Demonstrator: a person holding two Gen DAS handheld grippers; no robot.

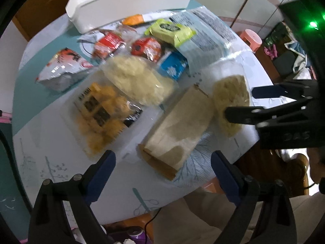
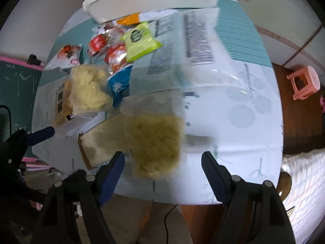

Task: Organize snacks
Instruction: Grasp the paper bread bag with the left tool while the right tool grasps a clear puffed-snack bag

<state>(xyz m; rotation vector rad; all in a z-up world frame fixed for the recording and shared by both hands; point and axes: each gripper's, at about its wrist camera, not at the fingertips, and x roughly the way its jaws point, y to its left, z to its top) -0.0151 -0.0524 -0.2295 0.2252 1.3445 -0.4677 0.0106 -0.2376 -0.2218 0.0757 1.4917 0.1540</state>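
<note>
Both claws hang over a round table (image 1: 36, 142) with a pale printed cloth, pointing down; the left claw (image 1: 162, 174) stands wide open with nothing between its blue pads, and the brown paper bag (image 1: 178, 126) lies just beyond its tips, toward twelve o'clock; the right claw (image 2: 162, 170) is likewise wide open and holds nothing, a clear bag of pale crumbly snack (image 2: 154, 142) lying just past its fingertips at about eleven o'clock. In the left view the other snacks spread from ten to one o'clock: a yellow-orange packet (image 1: 101, 118), a second pale bag (image 1: 136, 81), two red packets (image 1: 107, 44), a blue packet (image 1: 172, 66), a lime-green packet (image 1: 172, 31); a white tray (image 1: 130, 6) sits at the far edge at twelve o'clock.
</note>
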